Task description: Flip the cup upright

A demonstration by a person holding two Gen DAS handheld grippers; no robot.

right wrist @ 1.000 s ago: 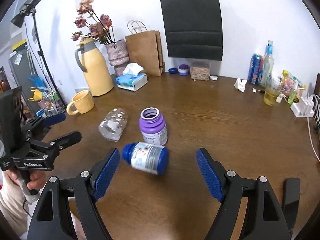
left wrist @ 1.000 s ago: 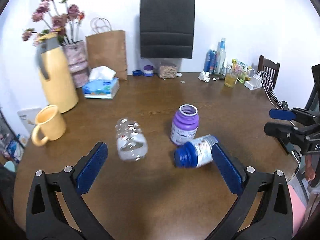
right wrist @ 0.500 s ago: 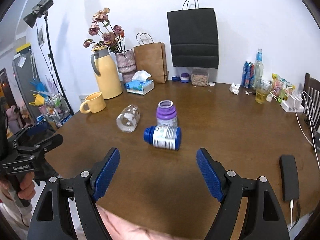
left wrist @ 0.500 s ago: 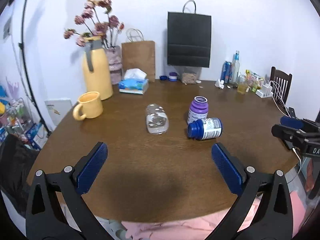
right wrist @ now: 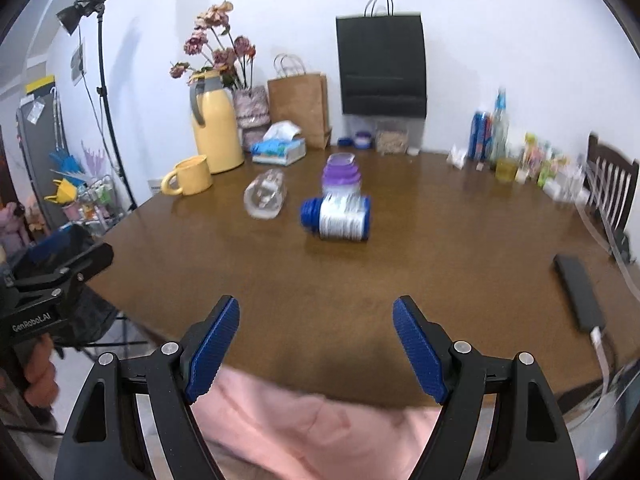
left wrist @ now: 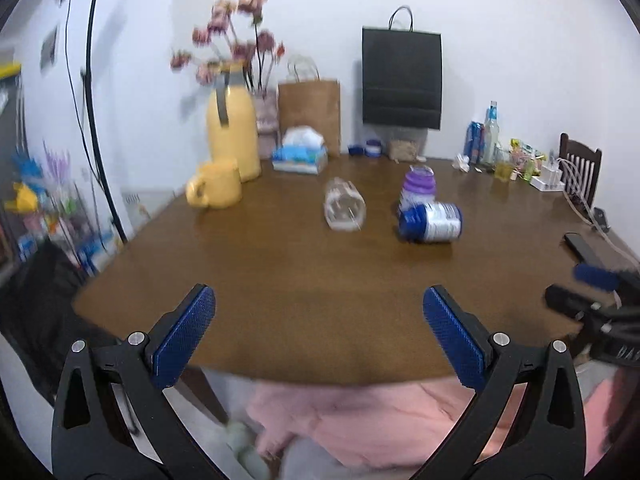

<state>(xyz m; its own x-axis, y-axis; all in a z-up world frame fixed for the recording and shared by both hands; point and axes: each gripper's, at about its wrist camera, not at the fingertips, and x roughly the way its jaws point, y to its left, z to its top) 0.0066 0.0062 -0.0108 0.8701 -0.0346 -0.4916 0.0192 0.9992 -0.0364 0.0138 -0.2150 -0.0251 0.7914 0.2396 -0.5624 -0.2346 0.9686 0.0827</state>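
— Both pairs of jaws gape wide and carry nothing. What changed?

— From my left wrist: my left gripper (left wrist: 319, 330) has pulled back past the near edge of the table (left wrist: 280, 280); a second ago it hung right over the clear cup (left wrist: 345, 210). That cup lies on its side at twelve o'clock, well apart from my pads, with the yellow mug (left wrist: 218, 189) at ten and the blue bottle (left wrist: 432, 223) at one.

— And the right wrist?

— My right gripper (right wrist: 316, 346) has retreated likewise. The cup (right wrist: 265, 199) sits at eleven o'clock, tipped over, the purple jar (right wrist: 341, 180) upright beside it.

— So?

— Nothing flipped yet; I judge the approach must start anew.
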